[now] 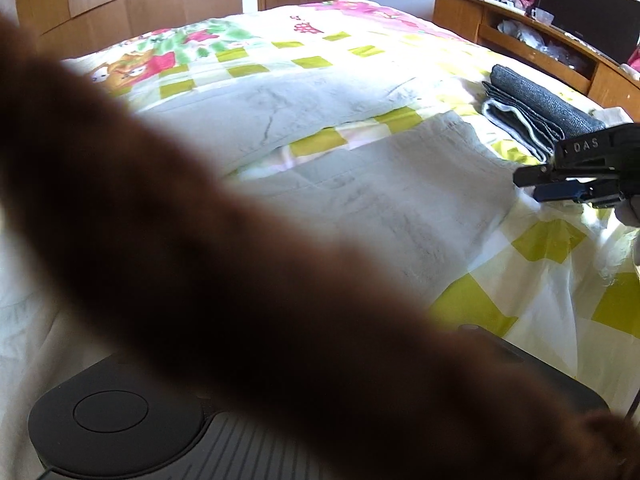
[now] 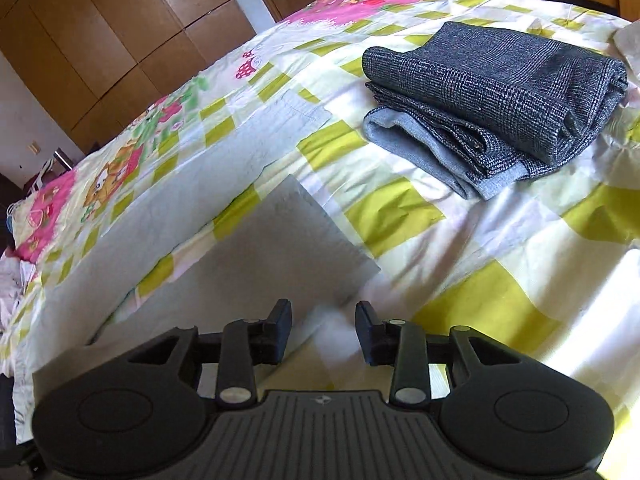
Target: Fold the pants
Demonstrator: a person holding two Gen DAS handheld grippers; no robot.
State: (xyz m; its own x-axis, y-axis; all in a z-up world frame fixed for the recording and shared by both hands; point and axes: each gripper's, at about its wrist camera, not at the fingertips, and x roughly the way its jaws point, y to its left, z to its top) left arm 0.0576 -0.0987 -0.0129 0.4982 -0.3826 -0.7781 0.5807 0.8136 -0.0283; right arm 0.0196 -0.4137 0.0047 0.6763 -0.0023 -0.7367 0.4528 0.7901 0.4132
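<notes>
The pants [image 2: 492, 108] lie folded on the bed [image 2: 420, 216], up and to the right of the right tongs [image 2: 323, 330], well apart from them. The right tongs stand partly open with nothing between the pads; only the bedspread shows in the gap. The bundle's long axis runs diagonally, from the near left, where the layered edges are stacked, to the far right. Judged from both views, the right tongs are nearer to it.

The left tongs cannot be judged: a blurred brown shape [image 1: 200, 220], too close to the lens to identify, crosses the left wrist view and hides the fingers. That view shows the pants at the far right, just behind the right tongs.

Materials: the pants are dark grey woven check, thick, with a paler smooth lining at the folded edges. The bedspread is thin, creased cloth with yellow-green squares and a pink cartoon print. A wooden headboard shelf [image 1: 532, 36] stands beyond.
</notes>
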